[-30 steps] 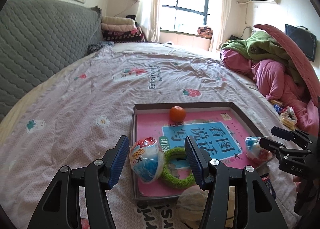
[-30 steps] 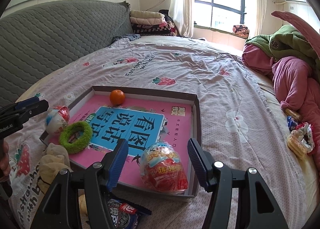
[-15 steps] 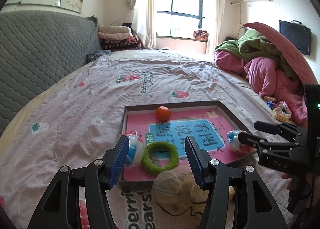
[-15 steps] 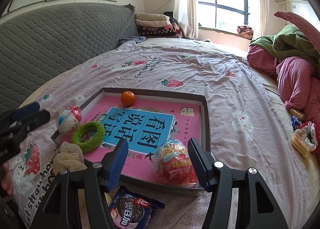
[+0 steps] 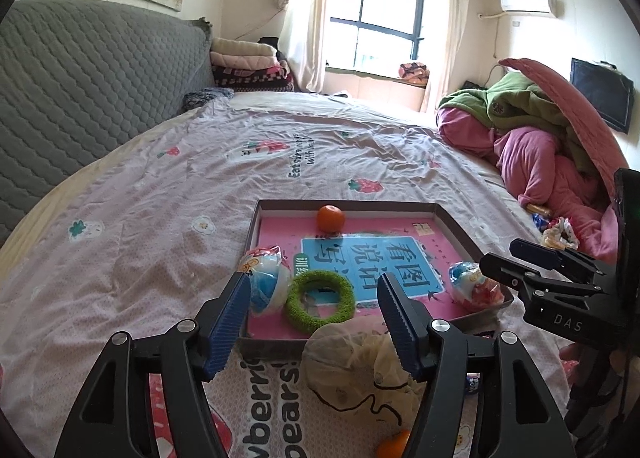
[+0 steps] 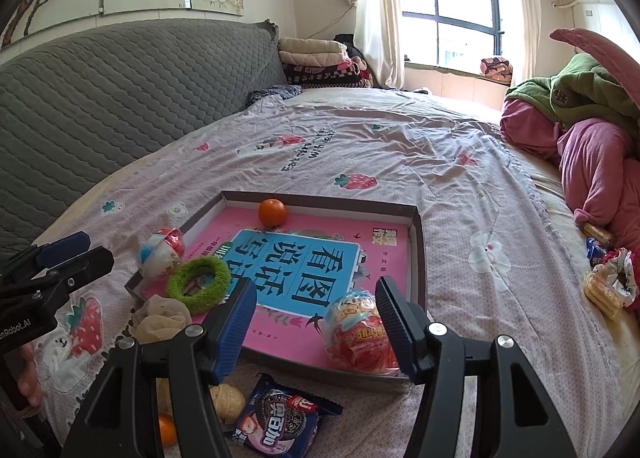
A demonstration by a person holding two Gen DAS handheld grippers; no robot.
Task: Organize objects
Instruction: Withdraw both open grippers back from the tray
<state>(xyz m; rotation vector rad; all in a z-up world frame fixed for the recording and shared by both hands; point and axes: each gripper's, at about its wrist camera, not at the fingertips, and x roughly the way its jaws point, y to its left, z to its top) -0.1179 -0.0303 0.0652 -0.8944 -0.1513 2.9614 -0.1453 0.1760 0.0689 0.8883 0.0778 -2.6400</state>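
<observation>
A shallow tray [image 5: 456,226] lined with a pink and blue book lies on the bed. In it are an orange [image 5: 330,218], a blue and white toy egg [image 5: 266,278], a green fuzzy ring [image 5: 321,300] and a red toy egg [image 6: 360,334]. My left gripper [image 5: 312,290] hovers just short of the tray's near edge, its jaws opening with nothing pressed between them. A beige mesh bag [image 5: 356,362] lies on the sheet below its fingers. My right gripper [image 6: 316,290] stands open over the tray's near right corner, with the red egg beside its right finger, untouched.
On the sheet in front of the tray lie a cookie packet [image 6: 280,418], a walnut-like ball [image 6: 227,398] and a small orange [image 6: 166,430]. Wrapped snacks [image 6: 604,282] sit at the right by a heap of pink and green bedding [image 6: 592,138]. A grey headboard [image 6: 120,90] runs along the left.
My left gripper has drawn back from the tray, leaving the blue egg in its near left corner, and its jaws have widened. The right view has tilted slightly; the cookie packet now shows.
</observation>
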